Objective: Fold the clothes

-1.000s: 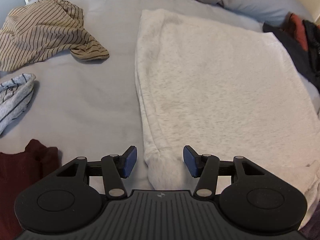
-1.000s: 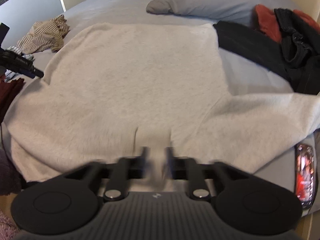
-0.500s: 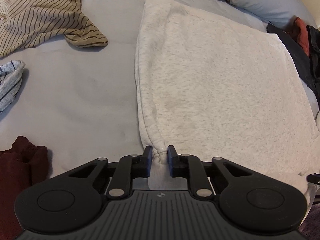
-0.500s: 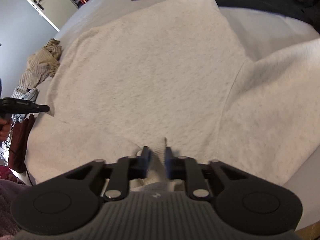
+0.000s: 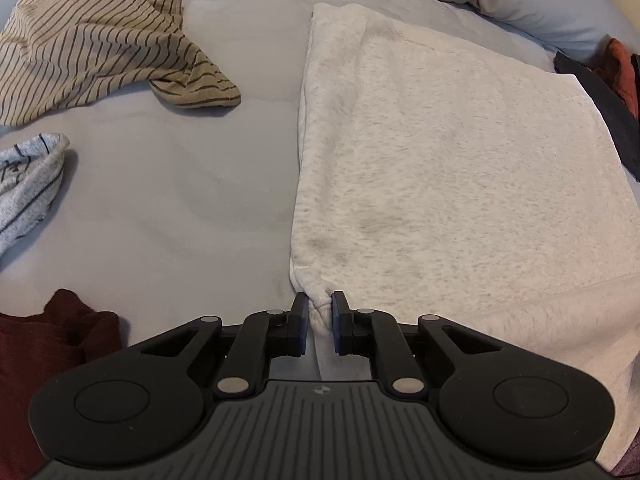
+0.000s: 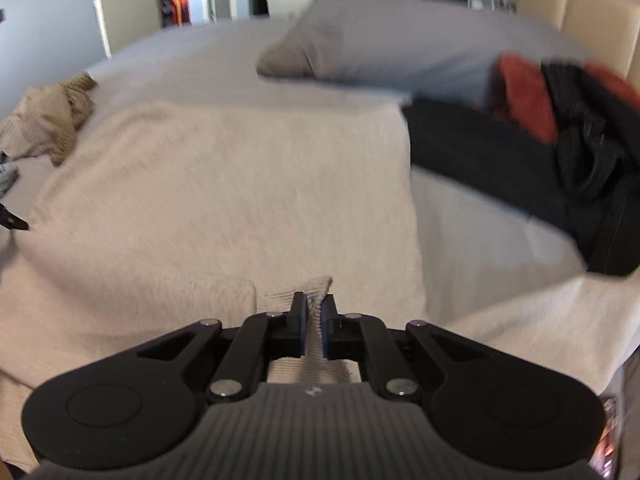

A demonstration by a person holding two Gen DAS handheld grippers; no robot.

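Spread flat across the grey bed sheet (image 5: 192, 184): a pale cream fleecy sweatshirt (image 5: 460, 168), long axis running from the near edge of the bed up toward the grey pillow (image 6: 384, 40) at the head.

Left gripper (image 5: 320, 314) at the sweatshirt's near left corner, fingers drawn narrow and pinching a small bunch of the fleece where the folded left edge meets the near edge. Rest of the garment lying up and to the right of those fingers, toward the head of the bed.

Right gripper (image 6: 313, 322) further right along the same near edge, fingers almost together and clamped on a ribbed cream band (image 6: 296, 294), probably a cuff or the hem, standing up between them. Body of the sweatshirt stretching straight ahead of these fingers; a loose cream part, likely a sleeve, trailing off to the right near the edge of the bed.

Both grips therefore on the near end, with the whole length lying ahead. Likely next: lifting that end and carrying it forward along the long axis toward the far edge, both hands level to keep the fold square.

Well clear on the left side of the bed: a beige striped shirt (image 5: 92, 48), a grey marl garment (image 5: 28, 184), a dark maroon garment (image 5: 44, 344). On the right side: a heap of black and rust-red clothes (image 6: 560, 152), touching the sweatshirt's far right corner.
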